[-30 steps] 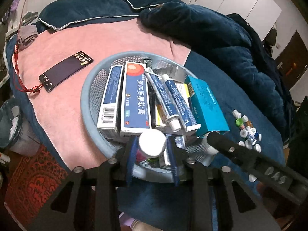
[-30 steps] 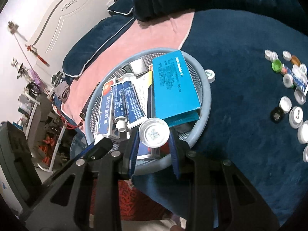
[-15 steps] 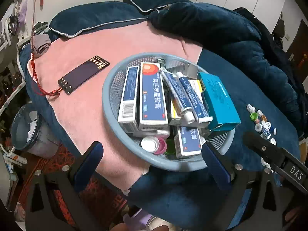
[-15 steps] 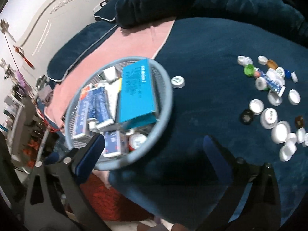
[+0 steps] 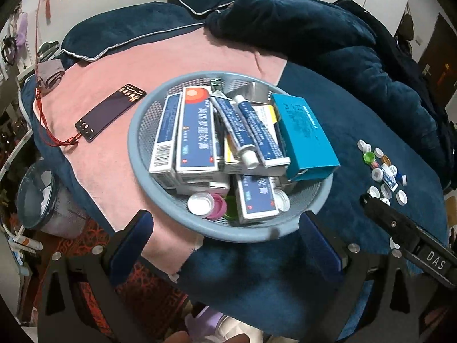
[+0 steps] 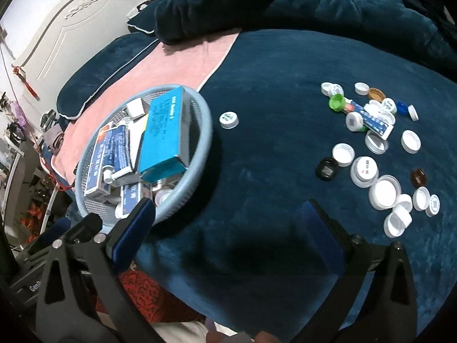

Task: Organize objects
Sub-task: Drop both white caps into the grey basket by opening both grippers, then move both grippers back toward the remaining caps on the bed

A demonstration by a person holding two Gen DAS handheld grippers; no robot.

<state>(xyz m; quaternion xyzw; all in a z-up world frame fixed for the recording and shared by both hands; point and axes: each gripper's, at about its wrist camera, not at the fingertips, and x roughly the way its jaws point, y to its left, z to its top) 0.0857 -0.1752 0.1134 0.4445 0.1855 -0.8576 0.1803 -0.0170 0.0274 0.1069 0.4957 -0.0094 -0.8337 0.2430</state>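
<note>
Your left hand-held gripper point(image 5: 225, 237) stands spread wide, nothing between its pads. Just ahead of it sits the grey-blue basket point(image 5: 137, 131) on the bed point(image 5: 357, 131), packed with medicine boxes point(image 5: 197, 134), ointment tubes point(image 5: 234, 125), a teal box point(image 5: 302, 131) and a white-capped bottle point(image 5: 200, 203) at the near rim. Your right hand-held gripper point(image 6: 228, 225) is equally wide and empty; the basket lies ahead-left of it, loose bottle caps point(image 6: 382, 188) ahead-right, one lone cap point(image 6: 229, 119) between.
</note>
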